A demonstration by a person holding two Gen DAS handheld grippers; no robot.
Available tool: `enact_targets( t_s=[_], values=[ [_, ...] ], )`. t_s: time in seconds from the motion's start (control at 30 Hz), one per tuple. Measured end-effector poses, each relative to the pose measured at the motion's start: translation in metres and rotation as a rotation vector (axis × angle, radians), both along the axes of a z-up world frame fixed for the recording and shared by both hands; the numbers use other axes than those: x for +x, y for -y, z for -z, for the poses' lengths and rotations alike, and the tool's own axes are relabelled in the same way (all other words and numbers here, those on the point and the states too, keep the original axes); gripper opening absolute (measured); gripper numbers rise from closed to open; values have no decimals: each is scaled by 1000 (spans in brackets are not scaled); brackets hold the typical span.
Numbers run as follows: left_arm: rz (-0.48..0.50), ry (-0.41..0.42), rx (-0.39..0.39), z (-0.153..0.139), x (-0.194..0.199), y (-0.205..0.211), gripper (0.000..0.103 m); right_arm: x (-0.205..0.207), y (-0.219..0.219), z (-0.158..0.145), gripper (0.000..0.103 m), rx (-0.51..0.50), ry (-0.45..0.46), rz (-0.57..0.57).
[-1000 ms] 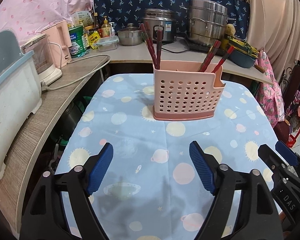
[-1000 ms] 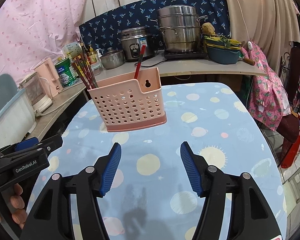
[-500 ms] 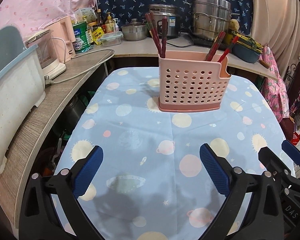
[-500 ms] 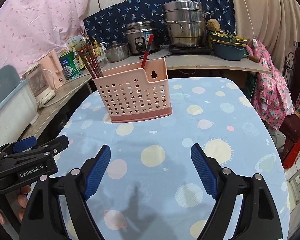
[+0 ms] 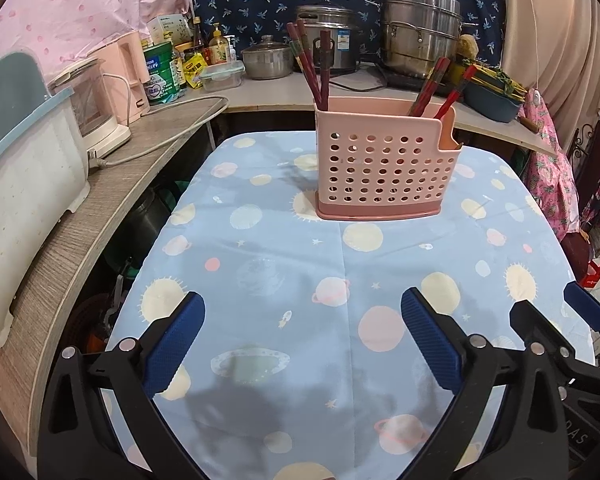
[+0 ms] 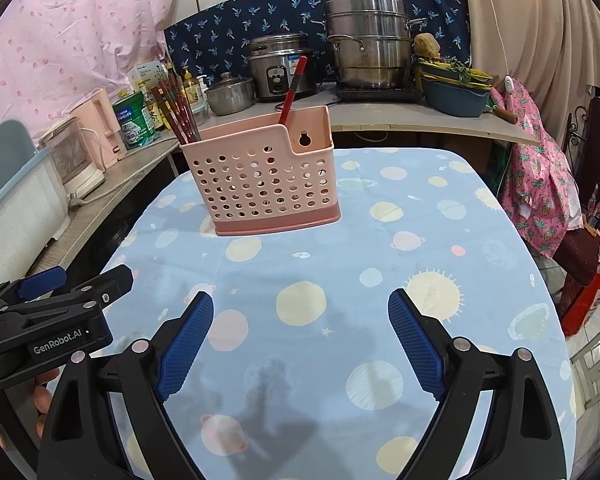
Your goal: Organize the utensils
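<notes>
Nearest you, the left gripper (image 5: 302, 330) stands wide, nothing between its blue pads (image 5: 430, 342), over the near edge of the table (image 5: 260, 280). The right gripper (image 6: 300, 334) is likewise spread wide and empty, just beside the left one. No loose utensil shows on the planet-print cloth between you and the holder. Toward the far edge, roughly mid-width, the pink perforated holder (image 5: 380, 170) stands upright on its darker base. Red-brown chopsticks (image 5: 310, 68) lean out of its left end; a second bunch (image 5: 436, 88) leans at its right end, by the notched corner. Judgement: chopsticks are light, stiff and thin, with a lacquer-like finish that may slip, so pinch across the exposed upper shafts, well above the rim, and close fully. The holder looks like light, thin plastic and could tip or slide if a stick drags on its wall. Behind the table, the counter (image 5: 260, 100) carries a rice cooker (image 5: 332, 36) and steamer pot (image 5: 420, 36).
</notes>
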State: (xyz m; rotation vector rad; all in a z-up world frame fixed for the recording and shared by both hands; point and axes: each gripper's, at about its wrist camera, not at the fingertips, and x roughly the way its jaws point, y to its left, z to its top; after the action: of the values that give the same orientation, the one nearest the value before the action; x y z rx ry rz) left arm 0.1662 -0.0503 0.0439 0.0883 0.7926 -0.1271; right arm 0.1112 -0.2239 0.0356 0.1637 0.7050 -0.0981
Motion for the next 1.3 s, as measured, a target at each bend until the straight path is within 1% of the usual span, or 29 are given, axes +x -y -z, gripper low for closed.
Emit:
enact_targets(
  t_s=[0.1, 0.2, 0.43, 0.63, 1.03, 1.3],
  values=[
    [2, -2, 1, 1, 1, 1, 94, 0, -1, 1, 87, -8, -3, 4],
    [3, -4, 0, 2, 1, 1, 94, 1, -2, 1, 90, -22, -8, 5],
    [6, -13, 1, 6, 5, 2, 95, 6, -2, 3, 90, -36, -18, 12],
    [4, -12, 18, 8, 10, 7, 95, 12, -3, 6, 90, -45, -32, 18],
    [-1, -13, 22, 11, 25, 12, 95, 32, 5, 11, 90, -53, -48, 31],
    [-11, -14, 26, 13, 43, 18, 95, 46, 10, 13, 90, -49, -48, 42]
  ],
)
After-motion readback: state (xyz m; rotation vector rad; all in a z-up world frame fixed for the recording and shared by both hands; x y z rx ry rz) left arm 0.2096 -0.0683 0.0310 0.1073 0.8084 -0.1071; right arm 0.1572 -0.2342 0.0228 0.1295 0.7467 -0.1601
